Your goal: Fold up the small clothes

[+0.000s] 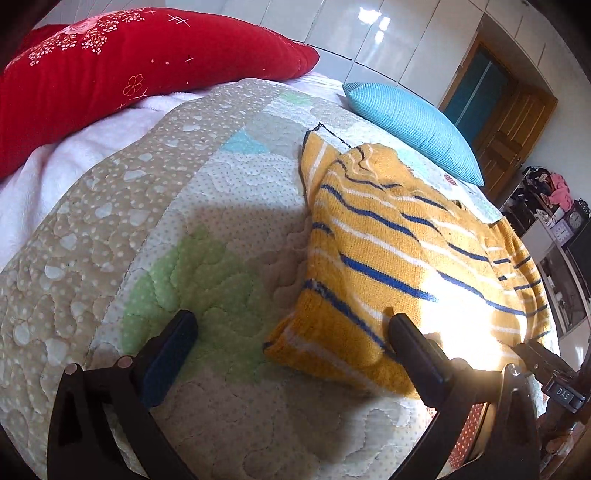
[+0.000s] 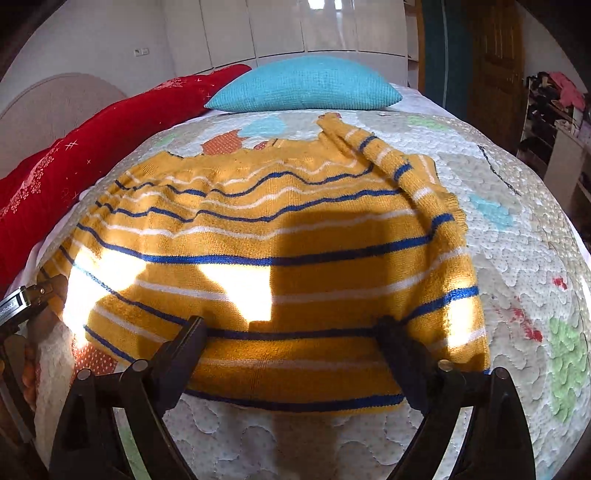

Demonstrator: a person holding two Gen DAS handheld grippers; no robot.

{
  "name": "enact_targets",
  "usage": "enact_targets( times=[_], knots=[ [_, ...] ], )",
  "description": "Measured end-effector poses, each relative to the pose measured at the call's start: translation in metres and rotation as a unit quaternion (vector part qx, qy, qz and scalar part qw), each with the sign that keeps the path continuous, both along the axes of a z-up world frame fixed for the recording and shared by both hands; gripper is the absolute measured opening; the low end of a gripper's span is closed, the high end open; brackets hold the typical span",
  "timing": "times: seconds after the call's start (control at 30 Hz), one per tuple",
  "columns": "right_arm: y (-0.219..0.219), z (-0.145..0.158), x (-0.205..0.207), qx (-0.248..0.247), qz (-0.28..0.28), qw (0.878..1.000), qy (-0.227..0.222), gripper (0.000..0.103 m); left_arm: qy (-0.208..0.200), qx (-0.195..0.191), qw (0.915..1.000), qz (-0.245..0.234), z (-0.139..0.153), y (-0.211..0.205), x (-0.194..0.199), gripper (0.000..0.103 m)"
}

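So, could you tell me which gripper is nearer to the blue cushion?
Hard to call. The right gripper faces the blue cushion straight across the striped sweater; the left gripper sits at the sweater's corner, with the cushion diagonally beyond.

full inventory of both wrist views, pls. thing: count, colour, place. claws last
sweater: 1, yellow knit with blue and white stripes, lying partly folded on the quilt, sun patches across it
quilt: 1, pale patchwork with green, blue and orange patches, covering the bed
red pillow: 1, red with white embroidery, far side of the bed
blue cushion: 1, turquoise knit, beyond the sweater
white blanket: 1, white, under the red pillow
wardrobe: 1, glossy white, behind the bed
door: 1, brown wood, far wall
shelf: 1, cluttered, holds a clock, by the door
left claw: 1, black, open, at the sweater's near corner
right claw: 1, black, open, over the sweater's near hem
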State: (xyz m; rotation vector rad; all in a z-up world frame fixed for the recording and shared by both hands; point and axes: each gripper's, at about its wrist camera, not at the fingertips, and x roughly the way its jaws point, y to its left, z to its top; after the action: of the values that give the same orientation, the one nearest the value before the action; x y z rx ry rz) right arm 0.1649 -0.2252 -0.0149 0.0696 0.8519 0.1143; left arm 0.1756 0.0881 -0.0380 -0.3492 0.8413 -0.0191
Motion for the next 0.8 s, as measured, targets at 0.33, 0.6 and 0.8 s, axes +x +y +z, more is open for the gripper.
enact_targets(
  times=[0.33,0.6,0.8],
  knots=[
    [0.0000,-0.0029,-0.0025,0.015,0.006,1.000,-0.012,0.101,0.009,0.024,0.9997,0.000,0.0008,-0.0059,0.0026,0.103],
    [0.0024,-0.0041,-0.0017,0.006,0.007,1.000,-0.010,0.102,0.010,0.028,0.9996,0.001,0.0026,-0.0074,0.0009,0.103],
    [0.0042,-0.0051,-0.0009,-0.002,0.006,1.000,-0.008,0.102,0.010,0.027,0.9996,0.001,0.0028,-0.0070,0.0007,0.103]
  ],
)
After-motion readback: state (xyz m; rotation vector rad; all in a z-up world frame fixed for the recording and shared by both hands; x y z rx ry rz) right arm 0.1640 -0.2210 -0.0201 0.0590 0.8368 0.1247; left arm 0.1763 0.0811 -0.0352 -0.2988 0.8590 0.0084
